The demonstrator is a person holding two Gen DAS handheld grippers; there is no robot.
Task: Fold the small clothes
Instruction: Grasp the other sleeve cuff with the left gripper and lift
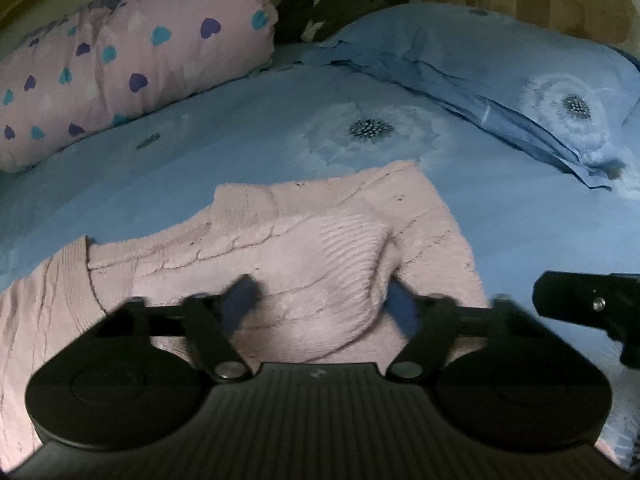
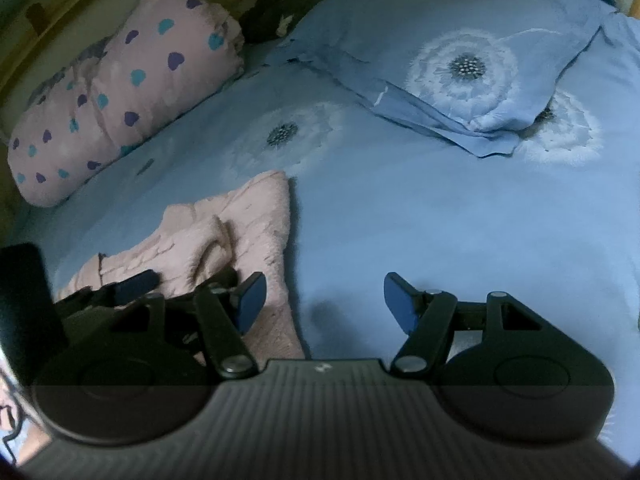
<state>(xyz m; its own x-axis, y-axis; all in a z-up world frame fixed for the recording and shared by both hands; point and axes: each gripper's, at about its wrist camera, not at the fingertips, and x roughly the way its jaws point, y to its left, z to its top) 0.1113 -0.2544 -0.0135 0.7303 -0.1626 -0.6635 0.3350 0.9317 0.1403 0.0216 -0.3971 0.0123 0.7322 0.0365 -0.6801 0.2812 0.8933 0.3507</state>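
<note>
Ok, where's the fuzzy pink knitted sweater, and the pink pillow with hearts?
fuzzy pink knitted sweater (image 1: 320, 248): left wrist view, on its ribbed middle.
pink pillow with purple and teal hearts (image 2: 120, 104): right wrist view, on its middle.

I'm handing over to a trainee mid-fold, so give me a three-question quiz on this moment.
1. True or false: the right tongs are shut on the pink sweater.
2. What do the left tongs straddle? A) heart-print pillow B) a raised fold of the sweater C) bare sheet
3. Fill in: the sweater lies on a ____ flowered bedsheet.

Key: 1 false, they are open over bare sheet; 2 B; 3 blue.
</note>
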